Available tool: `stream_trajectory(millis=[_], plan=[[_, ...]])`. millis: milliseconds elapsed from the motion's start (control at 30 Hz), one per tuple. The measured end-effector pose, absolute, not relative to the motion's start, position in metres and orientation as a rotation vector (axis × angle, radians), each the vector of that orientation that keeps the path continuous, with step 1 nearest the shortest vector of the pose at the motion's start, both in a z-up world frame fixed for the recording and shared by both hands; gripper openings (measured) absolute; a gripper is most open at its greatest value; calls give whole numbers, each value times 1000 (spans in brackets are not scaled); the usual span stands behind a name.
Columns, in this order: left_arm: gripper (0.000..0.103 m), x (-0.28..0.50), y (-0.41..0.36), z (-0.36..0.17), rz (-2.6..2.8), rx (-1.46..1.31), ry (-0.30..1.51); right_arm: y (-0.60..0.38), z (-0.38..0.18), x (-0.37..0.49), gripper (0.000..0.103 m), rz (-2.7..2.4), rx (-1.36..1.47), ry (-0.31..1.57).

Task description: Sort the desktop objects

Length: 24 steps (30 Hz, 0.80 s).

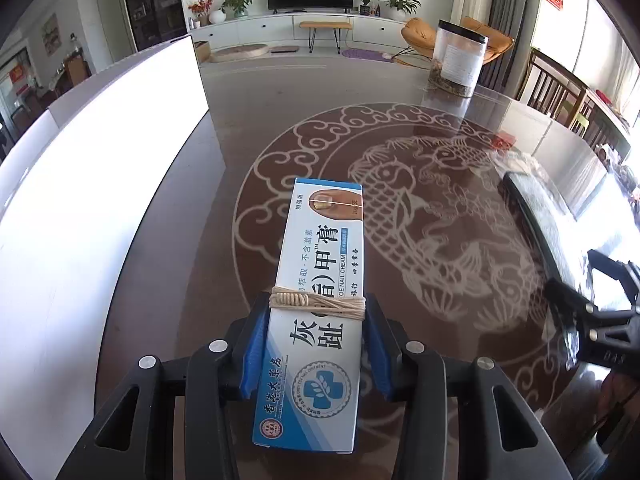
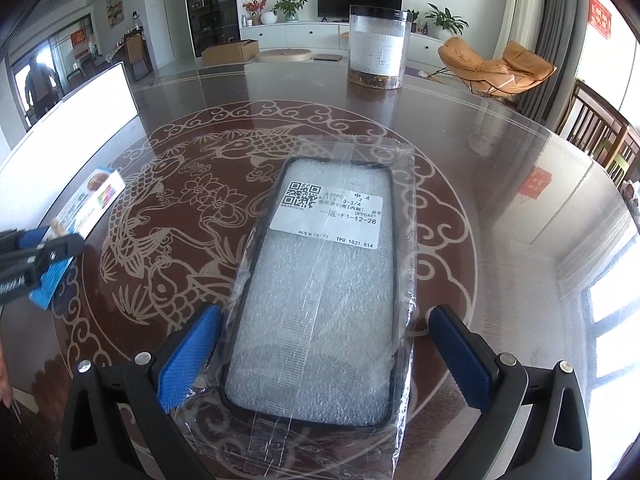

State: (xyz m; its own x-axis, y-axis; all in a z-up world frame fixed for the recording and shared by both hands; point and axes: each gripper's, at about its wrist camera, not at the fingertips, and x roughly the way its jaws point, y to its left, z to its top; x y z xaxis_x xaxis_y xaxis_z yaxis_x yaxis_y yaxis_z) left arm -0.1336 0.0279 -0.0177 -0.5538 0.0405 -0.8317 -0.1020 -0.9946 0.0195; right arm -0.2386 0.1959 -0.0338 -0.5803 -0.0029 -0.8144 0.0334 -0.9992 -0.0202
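Observation:
My left gripper (image 1: pixel 318 312) is shut on a blue and white nail cream box (image 1: pixel 324 248), its blue pads pressing the box's long sides. Pale string is wound around the box. The box is held lifted over the table, left of centre. From the right wrist view, that box (image 2: pixel 92 200) and the left gripper (image 2: pixel 44 256) sit at the left edge. A black phone case in a clear plastic bag (image 2: pixel 320 300) lies flat on the table. My right gripper (image 2: pixel 324 316) is open, one pad on each side of the bag, with gaps to the case.
The round glass-topped table (image 1: pixel 440 240) has a fish pattern. A tall clear jar with a black lid (image 2: pixel 378 48) stands at the far side. A white board (image 1: pixel 100 160) lies along the left. A red paper (image 2: pixel 536 186) lies at right. Wooden chairs stand beyond the right edge.

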Motion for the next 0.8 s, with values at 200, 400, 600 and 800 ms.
stream_trajectory(millis=[200, 400, 600, 800], plan=[[46, -109, 23, -18, 2696, -1391, 84, 196, -34, -239, 103, -2772, 1431, 48], [103, -114, 28, -29, 2680, -1430, 97, 195, -34, -239, 103, -2772, 1431, 48], [103, -108, 28, -29, 2678, -1430, 101, 195, -34, -239, 103, -2772, 1431, 47], [103, -102, 26, -29, 2670, -1423, 106, 196, -34, -239, 103, -2772, 1431, 47]])
